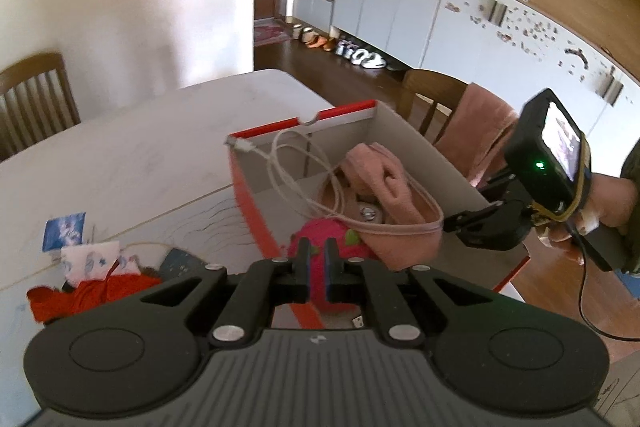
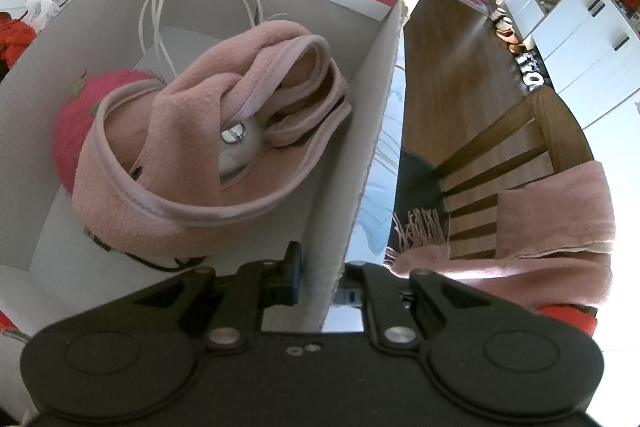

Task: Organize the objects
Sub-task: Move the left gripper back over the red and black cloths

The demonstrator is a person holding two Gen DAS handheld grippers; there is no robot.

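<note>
The cardboard box (image 2: 372, 131), white inside with red outer faces, stood open on the pale, faintly veined table (image 1: 140, 147). Inside lay a soft pink fleece garment (image 2: 168, 187) with stitched binding, folded in loops over a small white object with a shiny metal cap (image 2: 236, 139). A fuzzy magenta plush ball (image 2: 68, 131) with green leaf patches sat against the garment, and a thin white USB cable (image 2: 160, 15) coiled up the far wall, its plug resting on the rim.

Only the left wrist view showed the clutter outside the box: a crumpled red cloth (image 1: 92, 291), a printed white pouch (image 1: 88, 259) and a blue card (image 1: 64, 231). Only the right wrist view showed a fringed pink scarf (image 2: 556, 227) draped over a slatted wooden chair (image 2: 500, 155).

The left gripper (image 1: 318, 267) pointed down toward the box's near corner, its jaws closed and empty. The right gripper (image 2: 320, 283), held in a hand (image 1: 600, 203), tilted steeply down, its jaws clamped across the box's side wall.
</note>
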